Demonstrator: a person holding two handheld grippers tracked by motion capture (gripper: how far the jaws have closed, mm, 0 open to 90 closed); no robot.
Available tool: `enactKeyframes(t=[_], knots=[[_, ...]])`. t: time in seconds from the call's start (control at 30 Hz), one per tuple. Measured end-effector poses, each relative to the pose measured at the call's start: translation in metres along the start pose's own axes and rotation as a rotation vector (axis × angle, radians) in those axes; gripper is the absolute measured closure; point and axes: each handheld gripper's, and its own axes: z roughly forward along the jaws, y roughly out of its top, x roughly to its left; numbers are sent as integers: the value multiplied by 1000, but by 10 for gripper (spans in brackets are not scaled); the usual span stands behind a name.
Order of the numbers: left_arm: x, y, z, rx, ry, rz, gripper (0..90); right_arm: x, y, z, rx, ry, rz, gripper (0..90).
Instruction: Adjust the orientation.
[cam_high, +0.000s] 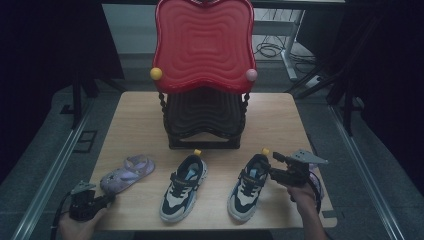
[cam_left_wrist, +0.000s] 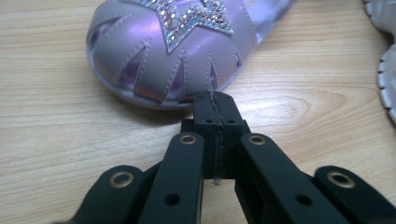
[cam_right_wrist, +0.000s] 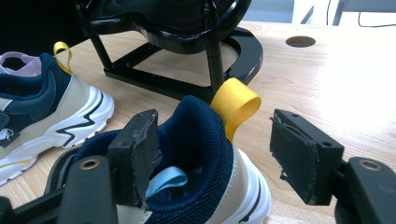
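From above, a sneaker (cam_high: 248, 187) is seen at the table's (cam_high: 140, 120) right front, its heel straddled by the right gripper (cam_high: 270, 167). In the left gripper view, the left gripper (cam_left_wrist: 215, 112) is shut on nothing, just short of a sandal (cam_left_wrist: 173, 46). In the right gripper view, the jaws stand wide around the soft padded collar; the light shoe is probably best taken there, beside the loop (cam_right_wrist: 236, 105).

No text, label, brand, number or sign can be read here. The small round emblem on the strap of the sneaker (cam_right_wrist: 7, 133) at the left edge of the right gripper view is too blurred to make out.
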Motion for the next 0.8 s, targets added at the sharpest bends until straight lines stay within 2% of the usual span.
enactKeyframes(t=[0.43,0.8], knots=[[13,5,0,7,10,-20,898,0,-1,1,6,-2,2,332],[28,17,6,27,12,-36,889,-1,-2,3,16,-4,2,332]])
